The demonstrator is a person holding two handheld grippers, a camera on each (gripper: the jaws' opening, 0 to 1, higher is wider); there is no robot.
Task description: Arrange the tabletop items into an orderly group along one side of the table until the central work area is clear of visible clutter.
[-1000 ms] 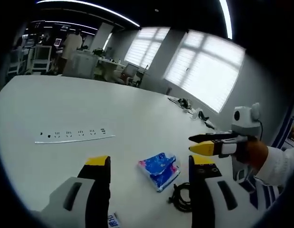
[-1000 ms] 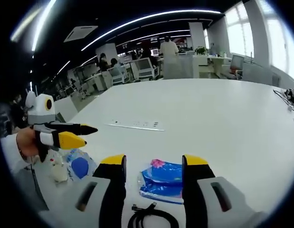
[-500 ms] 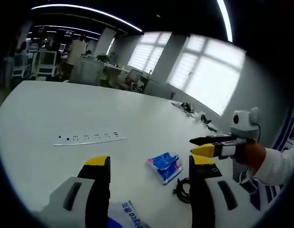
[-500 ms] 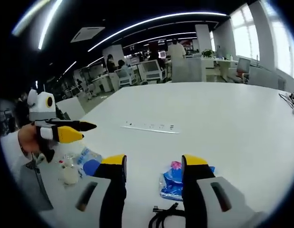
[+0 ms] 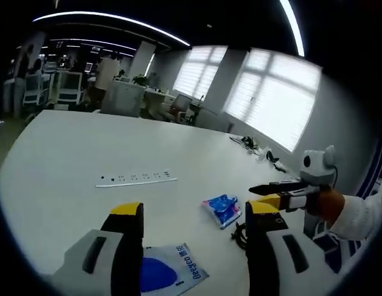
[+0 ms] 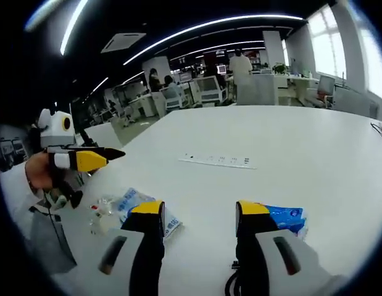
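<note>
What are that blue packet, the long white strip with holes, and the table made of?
Blue packet: looks like thin, glossy plastic film, judging by its crinkles and shine. Long white strip: probably hard, matte white plastic, flat and rigid with rows of socket holes. Table: a smooth white surface, laminate or painted board perhaps; its slight sheen leaves that open.

White bench (image 5: 67, 148); on it: power strip (image 5: 136, 179), blue packet (image 5: 222, 208), black cable (image 5: 240, 233) just beside the packet, blue-and-white pouch (image 5: 169, 272), small clear bottle (image 6: 99, 217).
</note>
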